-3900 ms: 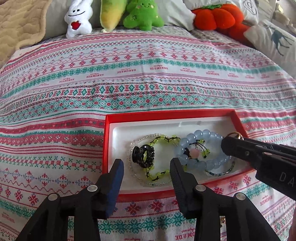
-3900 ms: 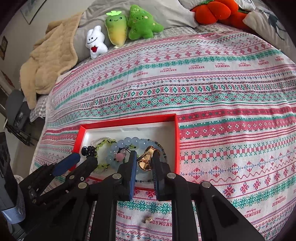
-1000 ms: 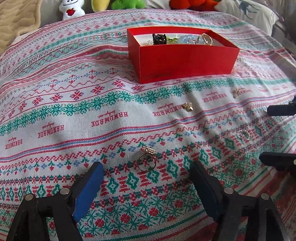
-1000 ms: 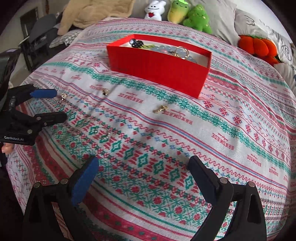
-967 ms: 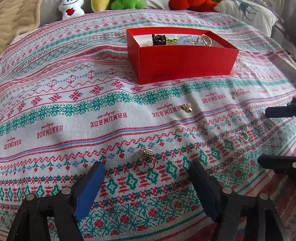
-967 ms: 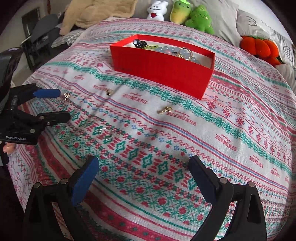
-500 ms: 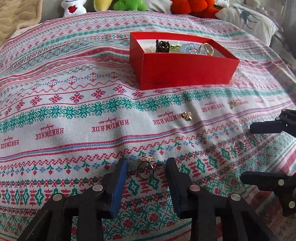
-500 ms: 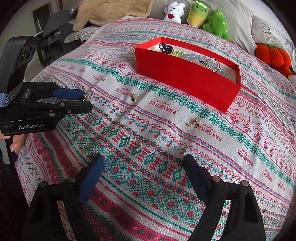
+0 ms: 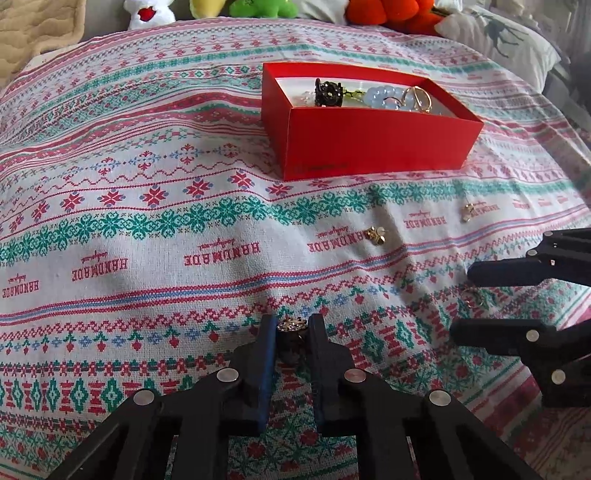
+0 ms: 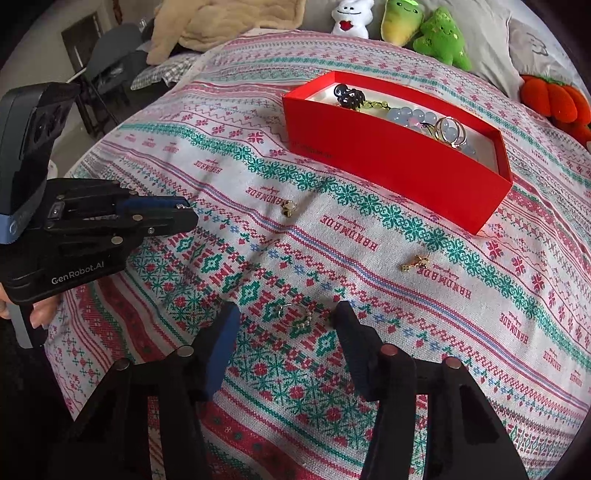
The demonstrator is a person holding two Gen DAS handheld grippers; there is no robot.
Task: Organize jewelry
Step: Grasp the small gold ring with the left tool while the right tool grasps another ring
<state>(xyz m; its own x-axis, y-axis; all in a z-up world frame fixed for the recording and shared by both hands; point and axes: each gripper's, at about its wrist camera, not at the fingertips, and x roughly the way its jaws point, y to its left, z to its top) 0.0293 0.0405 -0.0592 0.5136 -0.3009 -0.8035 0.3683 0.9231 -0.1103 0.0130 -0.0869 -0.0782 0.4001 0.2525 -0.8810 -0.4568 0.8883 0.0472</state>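
My left gripper (image 9: 292,332) has its jaws closing on a gold ring with a jewelled top (image 9: 291,325), and both pads touch it on the patterned bedspread. In the right wrist view that gripper (image 10: 184,216) sits at the left with the ring glinting at its tips. My right gripper (image 10: 286,321) straddles a small silver ring (image 10: 295,314) lying on the cloth. Its jaws are closing and the pads stand apart from the ring. A red box (image 9: 369,147) further back holds a black hair claw, bead bracelets and gold rings.
Two loose gold pieces lie on the spread: one (image 9: 376,234) in the middle, one (image 9: 467,212) further right. Plush toys (image 10: 439,40) and pillows line the far edge. A beige blanket (image 10: 221,22) and a dark chair (image 10: 107,74) sit off the bed's left side.
The left jaws have come together from wide apart onto the jewelled ring. The right gripper slid toward the small silver ring and its jaws have narrowed around it.
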